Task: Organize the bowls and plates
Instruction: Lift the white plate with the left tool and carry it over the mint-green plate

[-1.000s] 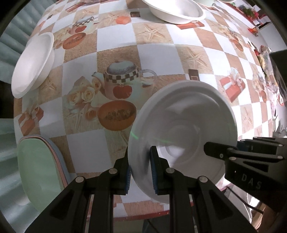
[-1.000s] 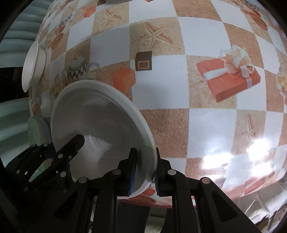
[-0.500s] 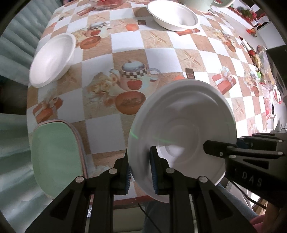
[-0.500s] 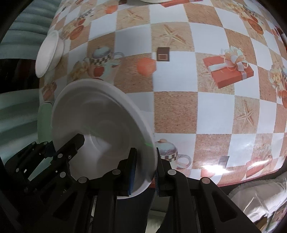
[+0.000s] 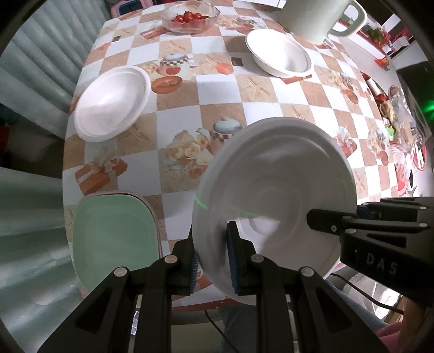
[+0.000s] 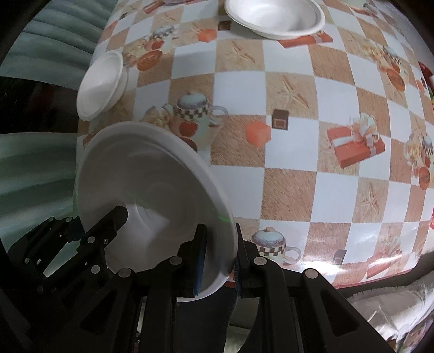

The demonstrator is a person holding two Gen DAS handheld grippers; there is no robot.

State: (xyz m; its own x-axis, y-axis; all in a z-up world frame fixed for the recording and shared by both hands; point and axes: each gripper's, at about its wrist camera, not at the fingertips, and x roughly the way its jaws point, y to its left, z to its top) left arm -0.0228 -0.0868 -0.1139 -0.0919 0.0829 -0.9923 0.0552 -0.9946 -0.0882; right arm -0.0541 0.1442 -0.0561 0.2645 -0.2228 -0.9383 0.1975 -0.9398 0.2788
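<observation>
A white foam plate (image 5: 274, 195) is held in the air above the table's near edge, tilted. My left gripper (image 5: 213, 260) is shut on its near-left rim. My right gripper (image 6: 218, 260) is shut on its opposite rim; the plate also shows in the right wrist view (image 6: 152, 190). The right gripper shows in the left wrist view (image 5: 360, 220) at the plate's right edge. A white bowl (image 5: 112, 103) sits at the table's left side, another white bowl (image 5: 279, 53) at the far side. A green plate (image 5: 114, 239) on a stack lies at the near-left corner.
A checkered tablecloth (image 5: 217, 89) covers the table. A glass bowl of tomatoes (image 5: 190, 17) and a pale green pitcher (image 5: 314, 16) stand at the far edge. Clutter lies at the far right (image 5: 401, 130). A curtain hangs to the left.
Both grippers have lifted the plate up and back from the table; more of the table, the far bowl, tomatoes and pitcher have come into view.
</observation>
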